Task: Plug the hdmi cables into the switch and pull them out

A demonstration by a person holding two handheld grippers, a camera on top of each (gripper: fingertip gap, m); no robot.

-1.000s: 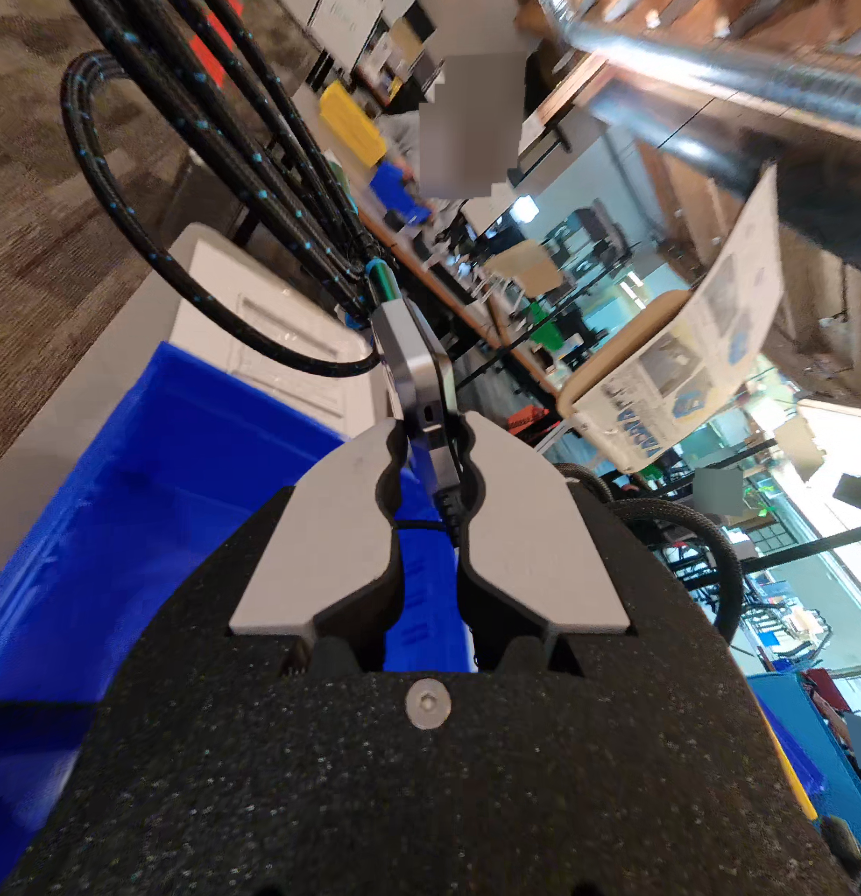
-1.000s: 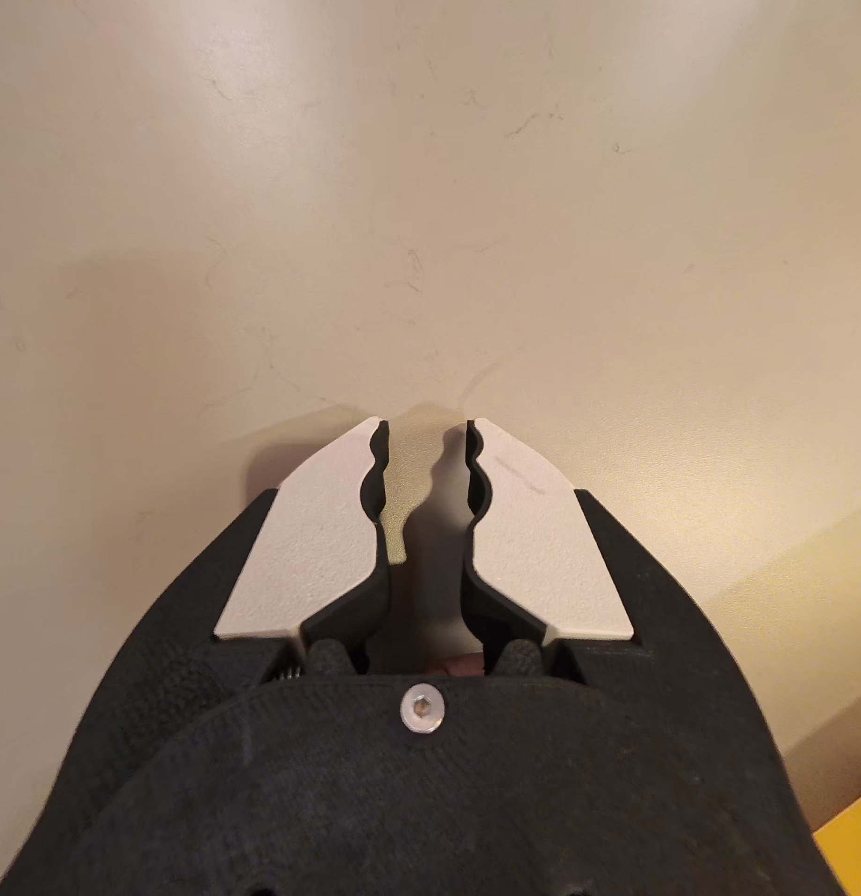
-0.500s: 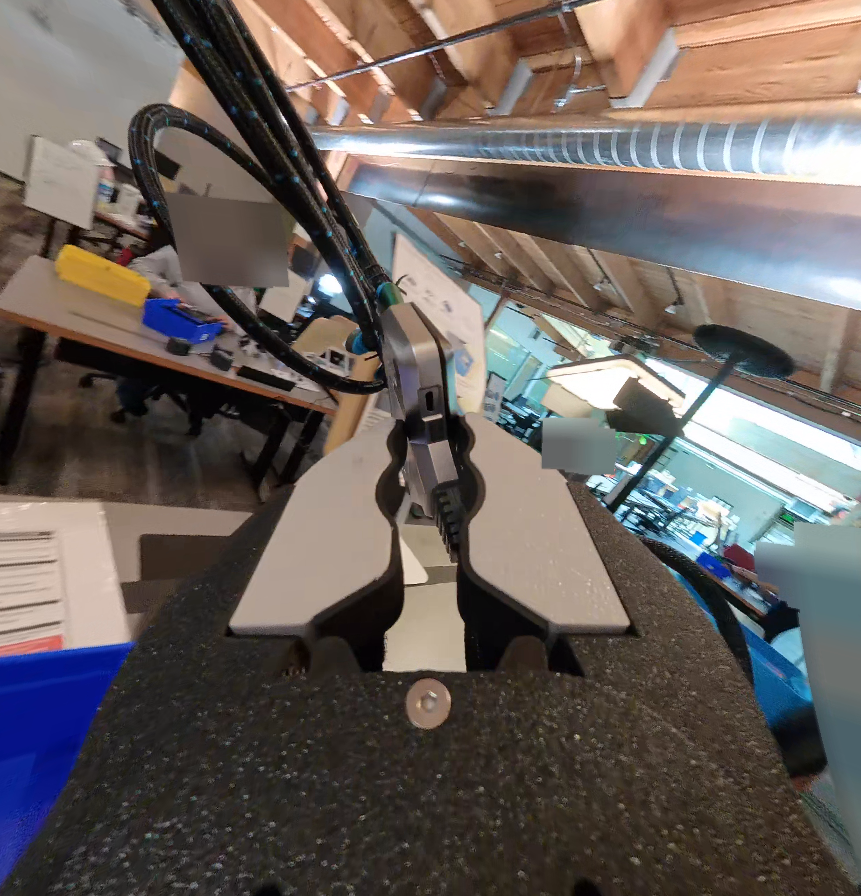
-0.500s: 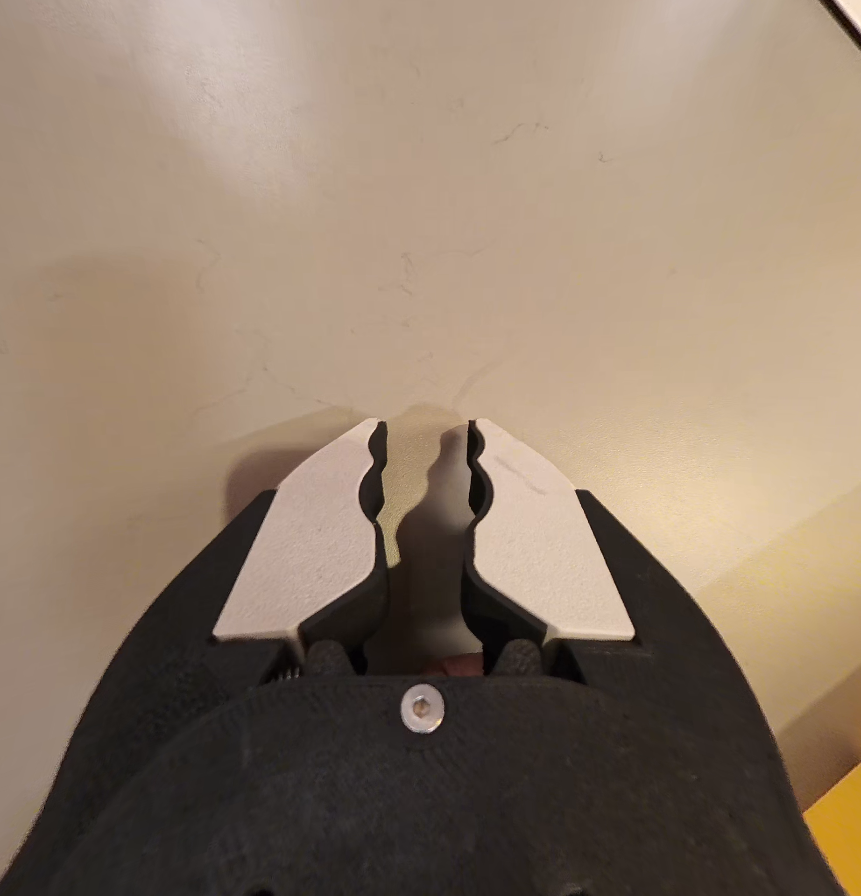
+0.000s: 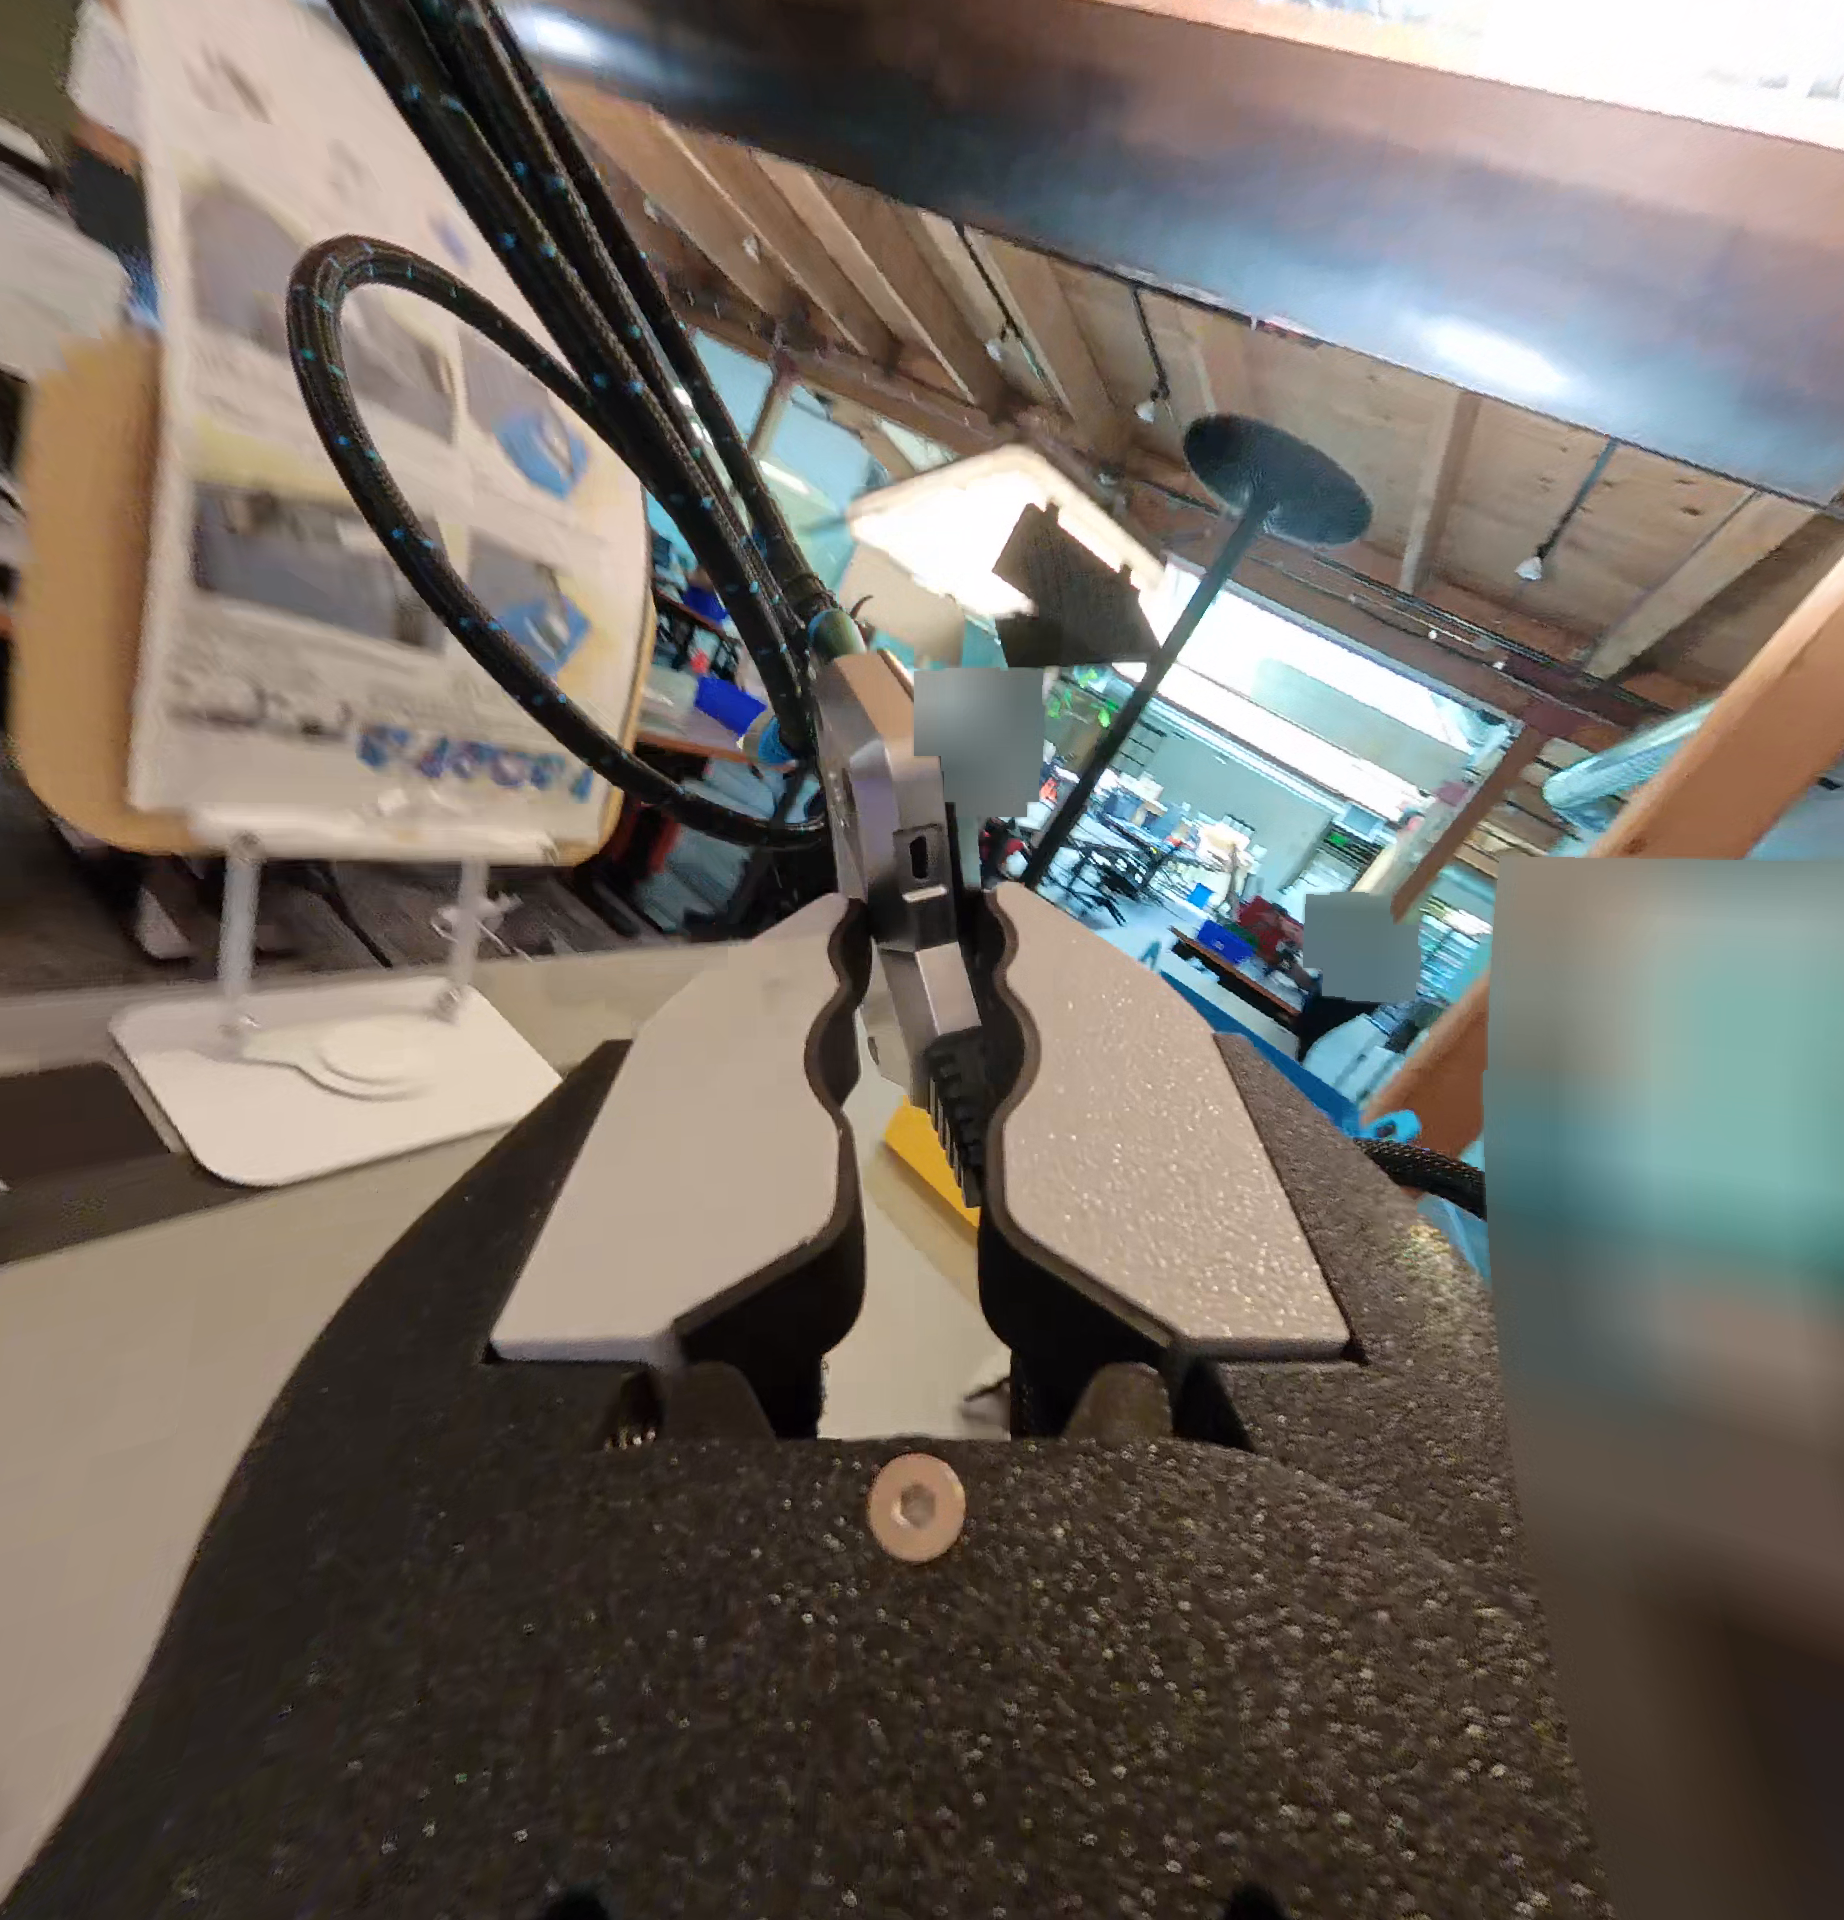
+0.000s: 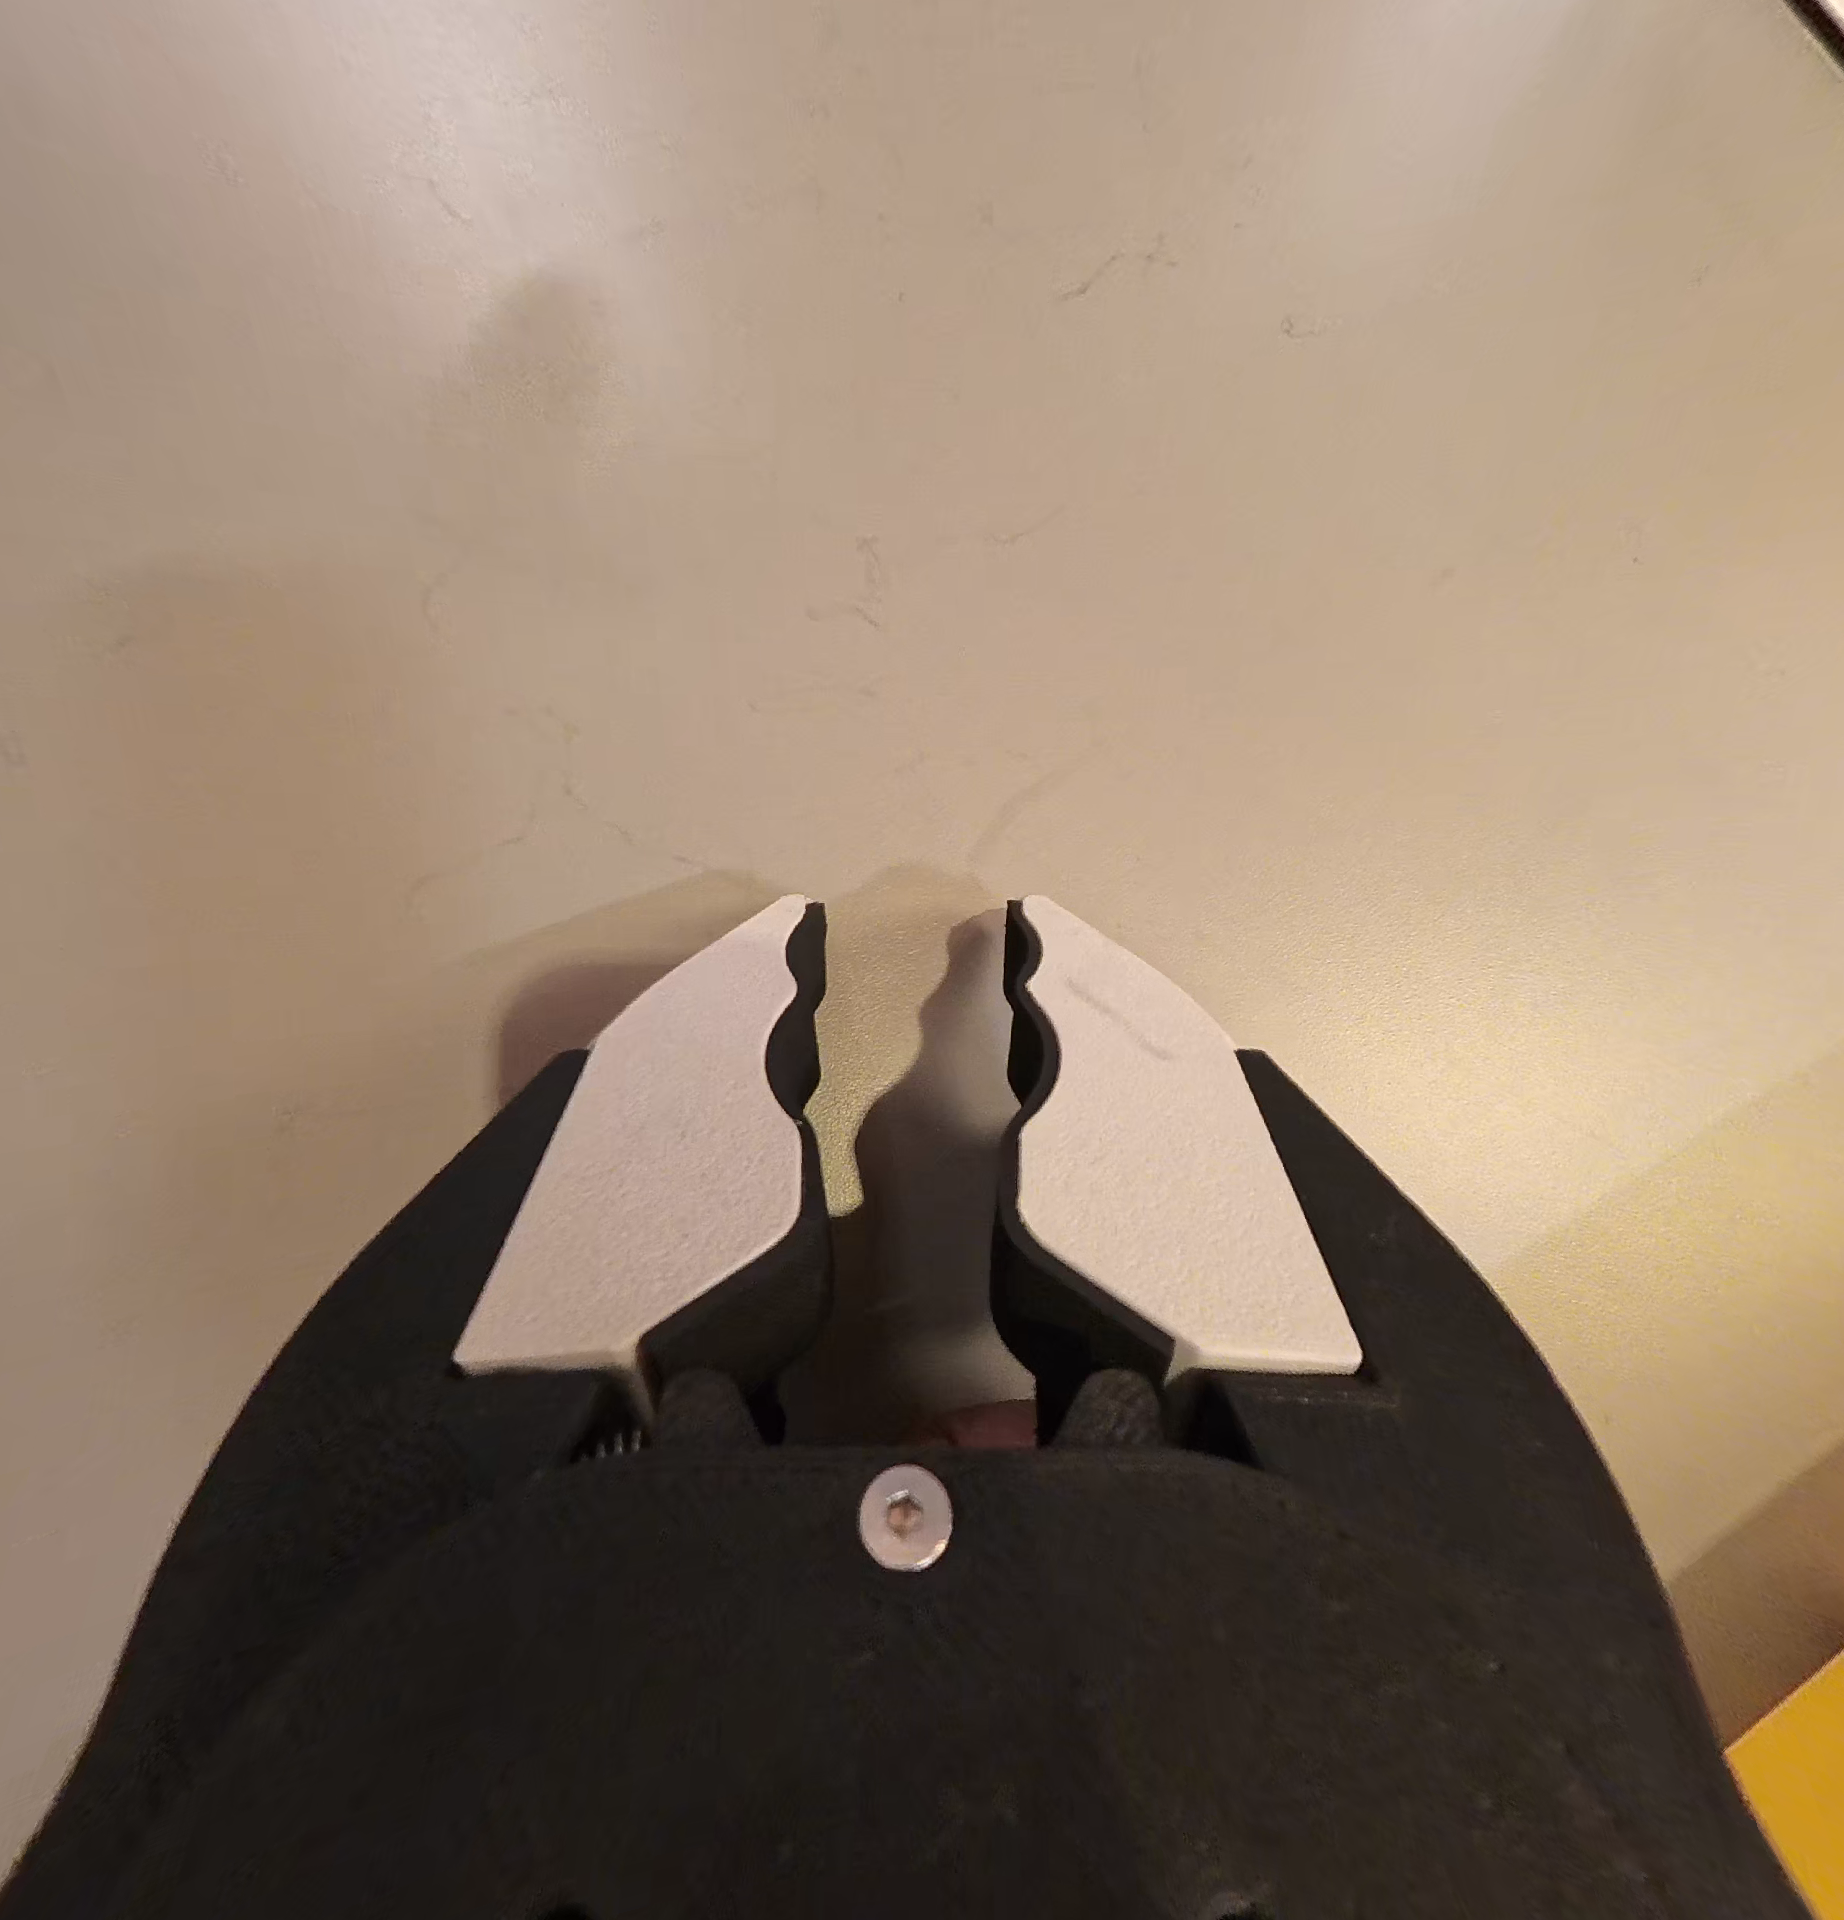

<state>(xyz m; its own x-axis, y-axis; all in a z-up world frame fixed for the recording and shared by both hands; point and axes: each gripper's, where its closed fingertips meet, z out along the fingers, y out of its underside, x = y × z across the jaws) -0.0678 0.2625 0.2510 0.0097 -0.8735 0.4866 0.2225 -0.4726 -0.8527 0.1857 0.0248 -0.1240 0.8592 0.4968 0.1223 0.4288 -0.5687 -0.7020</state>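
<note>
Clamped in my left gripper [image 5: 918, 914] is a grey metal hub [image 5: 902, 883], rigid and probably slick; stiff braided cables [image 5: 544, 343] loop off its far end. My right gripper [image 6: 913, 914] gapes empty over the beige tabletop [image 6: 897, 416].

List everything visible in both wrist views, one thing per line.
Grey metal device: one, grey with a small port, clamped upright between the left jaws.
Braided cables: several, black flecked blue, rising from the device's top.
Poster on stand: one, white, printed, left background.
White stand base: one, on the grey table.
Yellow item: one, behind the jaws.
Beige surface: fills the right view.
Yellow object: one, lower right corner.
Left gripper: closed on the device.
Right gripper: open, empty.
</note>
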